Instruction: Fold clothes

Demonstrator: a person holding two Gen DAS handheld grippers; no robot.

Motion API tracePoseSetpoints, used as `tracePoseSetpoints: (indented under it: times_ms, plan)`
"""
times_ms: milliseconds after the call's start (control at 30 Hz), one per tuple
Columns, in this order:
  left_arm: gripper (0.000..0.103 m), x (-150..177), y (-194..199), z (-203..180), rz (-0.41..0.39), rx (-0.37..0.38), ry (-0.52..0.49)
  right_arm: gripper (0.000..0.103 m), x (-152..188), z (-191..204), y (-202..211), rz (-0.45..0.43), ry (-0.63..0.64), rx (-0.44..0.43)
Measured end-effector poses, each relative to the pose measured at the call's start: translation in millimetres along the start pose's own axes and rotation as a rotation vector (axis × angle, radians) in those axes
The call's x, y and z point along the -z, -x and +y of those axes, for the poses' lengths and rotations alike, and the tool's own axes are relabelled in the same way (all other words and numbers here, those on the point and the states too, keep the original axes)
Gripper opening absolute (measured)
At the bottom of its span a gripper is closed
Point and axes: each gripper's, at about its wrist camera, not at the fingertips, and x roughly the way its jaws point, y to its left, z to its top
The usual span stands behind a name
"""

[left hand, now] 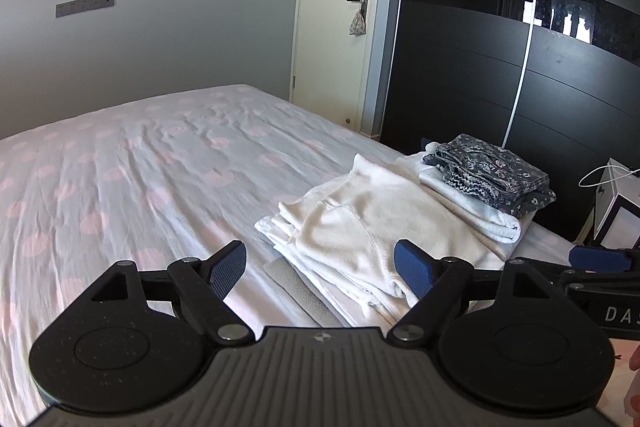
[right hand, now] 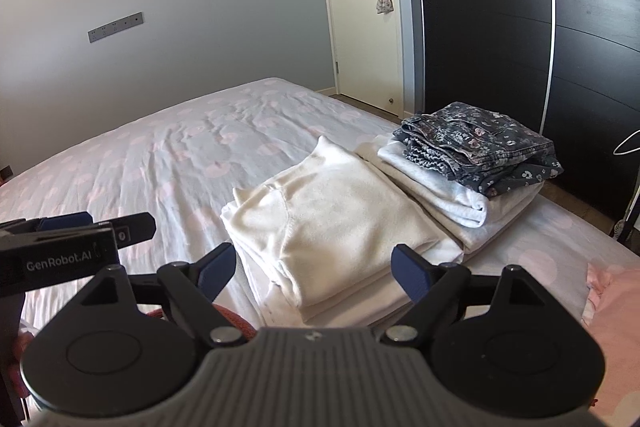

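A folded cream garment lies flat on the bed, near its right side. Just behind it, a folded dark floral denim piece rests on top of a folded white cloth. My left gripper hovers open over the near edge of the cream garment, its blue pads clear of the fabric. My right gripper is also open above that same near edge, gripping nothing. Each gripper shows at the edge of the other's view, the two side by side.
The bedsheet is white with pale pink spots and a few wrinkles. A dark wardrobe and a cream door stand beyond the bed. A white box sits at the right. Pink fabric lies at the near right.
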Motion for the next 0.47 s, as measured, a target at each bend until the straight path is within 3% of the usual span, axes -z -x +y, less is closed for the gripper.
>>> tracePoseSetpoints:
  times_ms: [467]
  plan:
    - [0.084,2.8,-1.8,-7.8,0.015,-0.013,-0.022,0.087,2.4,-3.6,-1.1,-0.004,0.006,0.021]
